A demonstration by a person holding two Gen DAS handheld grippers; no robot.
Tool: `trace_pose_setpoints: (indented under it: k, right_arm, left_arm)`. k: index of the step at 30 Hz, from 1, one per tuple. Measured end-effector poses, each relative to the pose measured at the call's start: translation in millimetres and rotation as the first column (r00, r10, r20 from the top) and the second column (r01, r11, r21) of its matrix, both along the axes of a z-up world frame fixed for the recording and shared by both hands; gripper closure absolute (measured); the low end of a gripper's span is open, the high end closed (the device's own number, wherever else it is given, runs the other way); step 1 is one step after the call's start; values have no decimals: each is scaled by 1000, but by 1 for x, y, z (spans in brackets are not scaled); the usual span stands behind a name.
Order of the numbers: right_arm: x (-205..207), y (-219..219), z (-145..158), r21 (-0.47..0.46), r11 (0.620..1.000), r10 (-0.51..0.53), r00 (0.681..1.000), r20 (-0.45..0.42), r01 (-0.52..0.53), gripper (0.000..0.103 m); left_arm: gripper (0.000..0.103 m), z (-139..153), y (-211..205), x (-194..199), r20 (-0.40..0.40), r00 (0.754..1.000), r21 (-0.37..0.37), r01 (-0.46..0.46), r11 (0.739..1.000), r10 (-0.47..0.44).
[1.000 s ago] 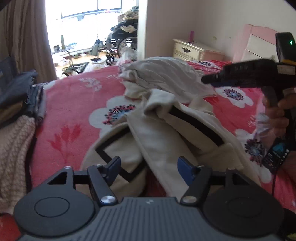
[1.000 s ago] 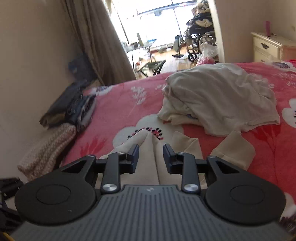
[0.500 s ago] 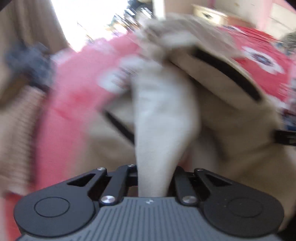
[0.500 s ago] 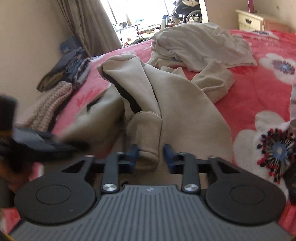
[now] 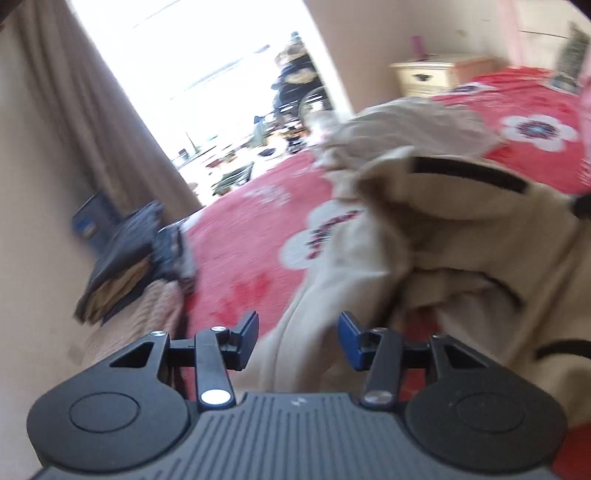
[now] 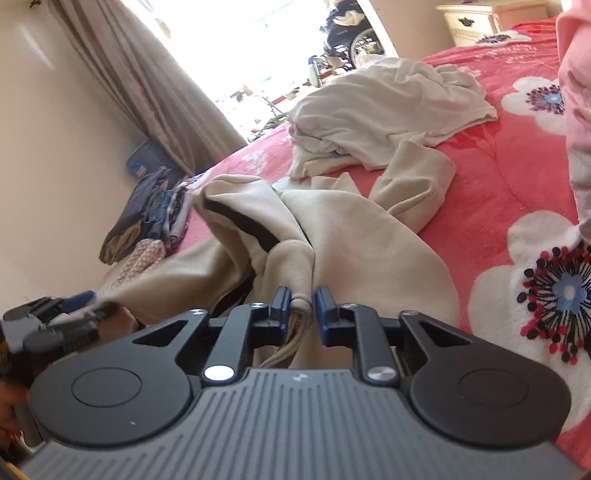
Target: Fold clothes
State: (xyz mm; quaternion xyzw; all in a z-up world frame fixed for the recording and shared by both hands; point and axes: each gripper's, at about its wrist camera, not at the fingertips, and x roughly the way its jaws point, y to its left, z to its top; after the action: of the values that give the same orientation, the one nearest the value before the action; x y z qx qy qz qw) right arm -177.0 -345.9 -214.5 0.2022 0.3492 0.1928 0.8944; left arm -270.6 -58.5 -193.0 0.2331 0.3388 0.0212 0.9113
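A beige sweatshirt with black trim (image 6: 354, 229) lies crumpled on the red flowered bedspread (image 6: 498, 155). My right gripper (image 6: 302, 306) is shut on a bunched fold of its edge, which sticks up between the blue pads. In the left wrist view the same sweatshirt (image 5: 461, 236) fills the right side, blurred. My left gripper (image 5: 298, 338) stands open, and a strip of beige cloth runs loose through the wide gap between its fingers. The left gripper (image 6: 55, 314) also shows blurred at the right wrist view's lower left.
A cream garment (image 6: 388, 103) lies heaped further up the bed. A stack of folded clothes (image 6: 147, 210) sits along the left edge by the wall and curtain (image 6: 140, 74). A nightstand (image 6: 480, 18) stands beyond the bed. Pink cloth (image 6: 576, 110) hangs at the right.
My left gripper, shut on beige cloth half a second ago, has let go and swung left. My right gripper has closed tighter on the sweatshirt's fold and lifted it.
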Motion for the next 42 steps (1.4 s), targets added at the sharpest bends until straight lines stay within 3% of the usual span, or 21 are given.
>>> trace_pose_setpoints:
  k: [3,7,9,11,14,16,17,18,21,28,32,38,40,42]
  right_arm:
    - [-8,-7,7,31,999,-8,1000,6,8,85]
    - [-25,-1,17,95,995,30,1000,-6,-29,75]
    - [-27,18,14,-60,997,41,999,22,-40,75]
    - [-29,37,11,-215,976,57,997,50,-45,75]
    - [-32,62,4,-478,878,134,977,166,-39,72]
    - [-24,69,-6,-546,832,196,972,127,-96,73]
    - [-18,69,-11,-544,830,205,974,95,-122,83]
    - [-14,66,-13,-532,838,192,978,81,-120,90]
    - [-10,53,0,-448,888,171,980,103,-108,92]
    - [4,27,9,-180,973,162,983,87,-144,93]
    - [15,20,5,-59,985,163,985,54,-159,93]
    - [19,7,-5,35,991,130,991,12,-131,88]
    - [19,-3,-8,74,993,94,996,12,-94,88]
    - [20,-10,-9,106,992,71,997,7,-71,88]
  left_arm:
    - [51,-11,-9,-9,-17,1000,63,-18,998,19]
    - [51,-19,38,-3,-54,976,121,-202,972,209]
    - [52,-11,60,-10,-30,967,135,-246,960,252]
    - [50,-2,67,-22,-22,978,99,-204,974,207]
    - [47,5,48,-33,-34,997,43,-69,997,70]
    - [46,0,23,-33,-40,998,-17,42,999,-43]
    - [46,-4,9,-32,-42,995,-59,91,994,-94]
    - [46,-9,-5,-29,-44,989,-98,137,986,-142]
    - [46,-25,-40,-12,-50,966,-153,243,958,-253]
    - [46,-37,-90,23,-38,909,-156,405,901,-415]
    - [46,-47,-100,38,-72,878,-162,458,874,-473]
    - [47,-72,-117,41,-134,826,-130,533,836,-547]
    - [47,-79,-124,40,-137,823,-96,543,834,-552]
    - [47,-85,-127,42,-128,838,-68,527,847,-531]
